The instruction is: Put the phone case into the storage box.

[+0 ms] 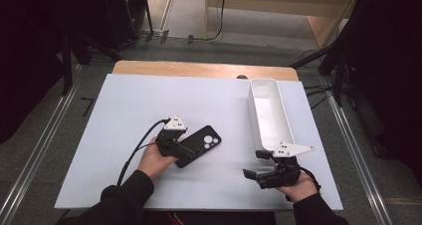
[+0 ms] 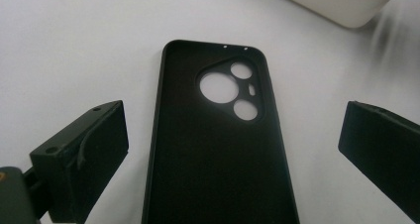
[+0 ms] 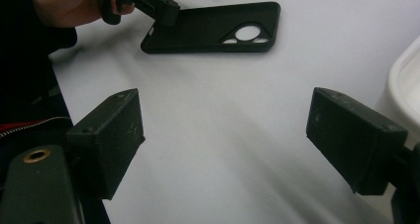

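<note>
A black phone case (image 1: 198,146) is lying flat on the white table (image 1: 129,110), inner side up, matte and soft-looking, a rounded rectangle with a raised lip and a camera cut-out of three round holes plus a small slot. The left gripper (image 2: 233,149) is sitting right over the case's near end with its jaws spread wide, one blocky black pad on each side of the case and neither touching it (a clear gap is showing on both sides in the left gripper view). The right gripper (image 3: 225,140) is hanging well apart from the case, jaws also gaping wide with nothing between them but bare tabletop; the case is lying ahead of it and to its left. A long white tray (image 1: 269,113), smooth plastic with rounded corners, is standing just beyond the right gripper, nothing visible inside it. From the left gripper the tray's corner is showing past the case's far end, to the right. Nothing is lying between either gripper and the case.
</note>
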`<state>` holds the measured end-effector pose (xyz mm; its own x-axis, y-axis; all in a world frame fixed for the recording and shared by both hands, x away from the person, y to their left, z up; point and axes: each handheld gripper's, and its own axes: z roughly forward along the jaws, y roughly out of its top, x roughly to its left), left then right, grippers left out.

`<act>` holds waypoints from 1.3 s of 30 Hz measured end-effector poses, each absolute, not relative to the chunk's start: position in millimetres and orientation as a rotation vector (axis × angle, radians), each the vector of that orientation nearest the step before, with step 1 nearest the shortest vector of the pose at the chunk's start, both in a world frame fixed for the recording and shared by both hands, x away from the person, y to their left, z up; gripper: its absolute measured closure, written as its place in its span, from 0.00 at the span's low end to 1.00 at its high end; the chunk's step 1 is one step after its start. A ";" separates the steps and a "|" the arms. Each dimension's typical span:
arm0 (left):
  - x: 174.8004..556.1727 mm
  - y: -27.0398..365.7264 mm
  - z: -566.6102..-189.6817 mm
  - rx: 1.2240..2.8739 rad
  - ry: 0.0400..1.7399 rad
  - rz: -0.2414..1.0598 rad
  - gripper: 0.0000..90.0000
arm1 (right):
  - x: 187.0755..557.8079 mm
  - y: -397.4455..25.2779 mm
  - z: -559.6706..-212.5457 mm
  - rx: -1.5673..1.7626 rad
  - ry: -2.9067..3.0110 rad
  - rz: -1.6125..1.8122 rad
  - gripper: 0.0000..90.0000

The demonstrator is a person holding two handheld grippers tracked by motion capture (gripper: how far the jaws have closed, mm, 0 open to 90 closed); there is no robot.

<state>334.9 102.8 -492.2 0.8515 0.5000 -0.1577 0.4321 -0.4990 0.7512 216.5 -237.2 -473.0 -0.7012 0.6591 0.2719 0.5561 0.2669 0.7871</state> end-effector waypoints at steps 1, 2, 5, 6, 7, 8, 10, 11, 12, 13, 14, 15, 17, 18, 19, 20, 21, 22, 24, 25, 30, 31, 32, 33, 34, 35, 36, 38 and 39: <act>334.9 102.6 -493.1 2.167 0.677 0.094 0.00 | 216.5 -237.3 -473.0 1.162 2.410 1.426 0.15; 334.9 102.4 -494.3 2.170 0.672 0.092 0.00 | 216.5 -237.5 -473.0 1.159 2.409 1.425 0.15; 334.3 102.0 -496.8 2.179 0.659 0.100 0.00 | 216.3 -237.1 -473.0 1.162 2.412 1.425 0.15; 334.0 101.5 -497.5 2.179 0.659 0.092 0.00 | 216.2 -237.0 -473.0 1.160 2.416 1.423 0.15; 333.7 101.0 -498.2 2.188 0.659 0.098 0.00 | 216.1 -236.9 -473.0 1.159 2.416 1.422 0.15; 333.6 100.3 -499.6 2.198 0.655 0.106 0.00 | 216.0 -236.8 -472.9 1.158 2.416 1.423 0.15; 333.7 99.7 -501.6 2.206 0.650 0.112 0.00 | 215.9 -236.8 -472.9 1.158 2.416 1.423 0.15; 333.7 99.3 -502.9 2.215 0.652 0.117 0.00 | 215.9 -236.8 -472.9 1.160 2.416 1.423 0.15; 334.2 99.1 -504.5 2.228 0.647 0.118 0.00 | 215.9 -236.8 -472.9 1.160 2.415 1.426 0.15; 334.7 99.0 -506.3 2.241 0.646 0.125 0.00 | 215.8 -236.8 -472.8 1.163 2.413 1.428 0.15; 335.0 98.9 -507.3 2.248 0.654 0.125 0.00 | 216.1 -236.8 -472.9 1.158 2.412 1.429 0.15; 335.3 98.6 -508.7 2.247 0.656 0.122 0.00 | 216.0 -236.8 -472.9 1.159 2.415 1.428 0.15; 335.0 97.5 -510.8 2.267 0.657 0.124 0.00 | 216.0 -237.0 -473.0 1.156 2.417 1.423 0.15; 334.6 96.8 -511.9 2.277 0.652 0.128 0.00 | 215.9 -237.0 -473.0 1.158 2.417 1.422 0.15; 334.1 96.3 -511.7 2.285 0.646 0.136 0.00 | 216.0 -237.1 -473.0 1.155 2.415 1.424 0.15; 333.5 95.4 -512.2 2.280 0.650 0.142 0.00 | 215.9 -237.1 -473.0 1.157 2.413 1.428 0.15; 333.4 95.3 -512.2 2.284 0.645 0.145 0.00 | 215.8 -237.1 -472.9 1.157 2.413 1.428 0.15; 333.0 94.9 -512.5 2.285 0.644 0.149 0.00 | 215.7 -237.2 -472.9 1.156 2.414 1.426 0.15; 332.0 93.8 -512.8 2.301 0.635 0.172 0.00 | 215.7 -237.3 -473.1 1.151 2.415 1.422 0.15; 330.9 92.6 -513.2 2.307 0.633 0.190 0.00 | 215.6 -237.2 -473.1 1.151 2.417 1.424 0.15; 327.2 88.0 -514.2 2.347 0.632 0.264 0.00 | 215.4 -237.2 -473.3 1.147 2.421 1.425 0.15; 327.3 88.1 -514.2 2.346 0.633 0.263 0.00 | 215.2 -237.3 -473.2 1.152 2.418 1.422 0.15; 327.2 88.0 -514.4 2.345 0.633 0.262 0.00 | 215.1 -237.4 -473.1 1.154 2.418 1.426 0.15; 327.0 87.7 -514.4 2.346 0.633 0.267 0.00 | 215.1 -237.5 -473.1 1.155 2.417 1.425 0.15; 326.8 87.7 -514.2 2.351 0.632 0.270 0.00 | 215.2 -237.5 -473.2 1.155 2.416 1.423 0.15; 326.9 87.7 -514.0 2.353 0.631 0.271 0.00 | 215.4 -237.6 -473.3 1.151 2.417 1.421 0.15; 326.8 87.5 -514.1 2.352 0.629 0.271 0.00 | 215.3 -237.5 -473.3 1.152 2.418 1.423 0.15; 326.6 87.4 -514.1 2.353 0.629 0.274 0.00 | 215.5 -237.4 -473.4 1.147 2.419 1.419 0.15; 326.7 87.6 -514.0 2.351 0.631 0.273 0.00 | 215.5 -237.4 -473.3 1.148 2.420 1.417 0.15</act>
<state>326.7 87.6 -514.0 0.8608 0.5084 0.0249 0.3663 -0.6528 0.6631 215.5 -237.4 -473.3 -0.7075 0.6553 0.2645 0.5513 0.2777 0.7867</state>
